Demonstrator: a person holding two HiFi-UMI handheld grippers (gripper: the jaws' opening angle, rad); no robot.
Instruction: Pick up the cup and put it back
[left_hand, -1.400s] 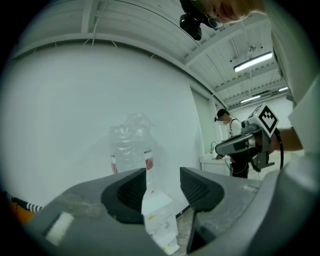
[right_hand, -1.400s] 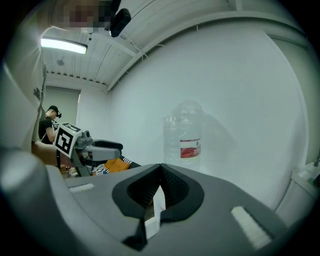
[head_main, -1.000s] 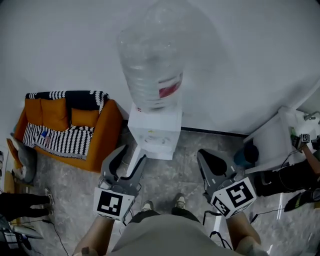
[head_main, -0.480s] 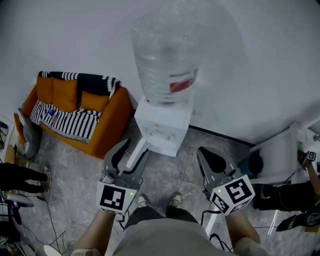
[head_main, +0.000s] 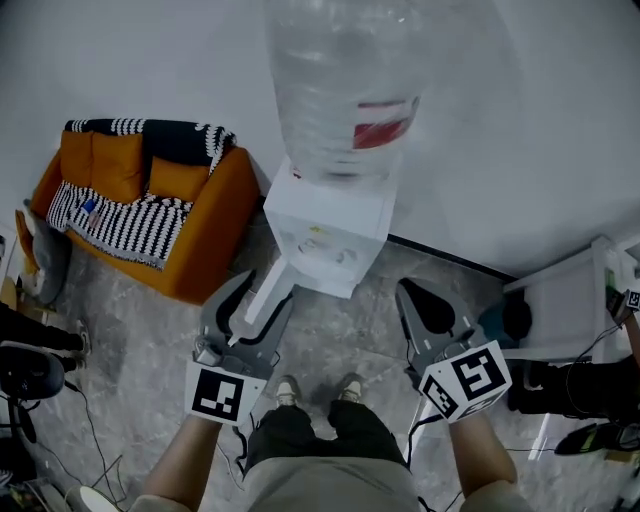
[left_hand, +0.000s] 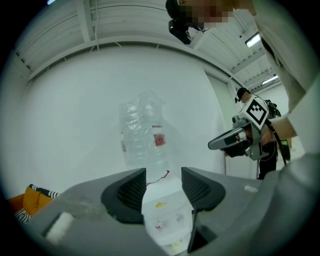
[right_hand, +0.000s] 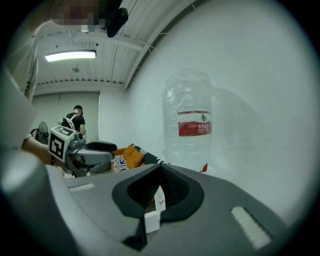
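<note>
Setting: a water dispenser (head_main: 325, 235) topped by a large clear bottle (head_main: 345, 90) is pictured against a white wall (head_main: 530, 130). An orange sofa (head_main: 195, 250) draped with a striped blanket (head_main: 120, 225) is seen to the dispenser's left on the grey stone floor (head_main: 150, 340).
Left gripper (head_main: 265, 290): held before the dispenser's front left corner, jaws set moderately apart. Nothing is gripped, and the dispenser is only seen beyond the gap.
Right gripper (head_main: 412, 295): held alongside, off the dispenser's front right corner, jaws drawn together on nothing.
Cup: not made out with certainty in any view. A teal round thing (head_main: 493, 322) is seen at the edge of a white table (head_main: 565, 300) on the right, too small to be identified.
</note>
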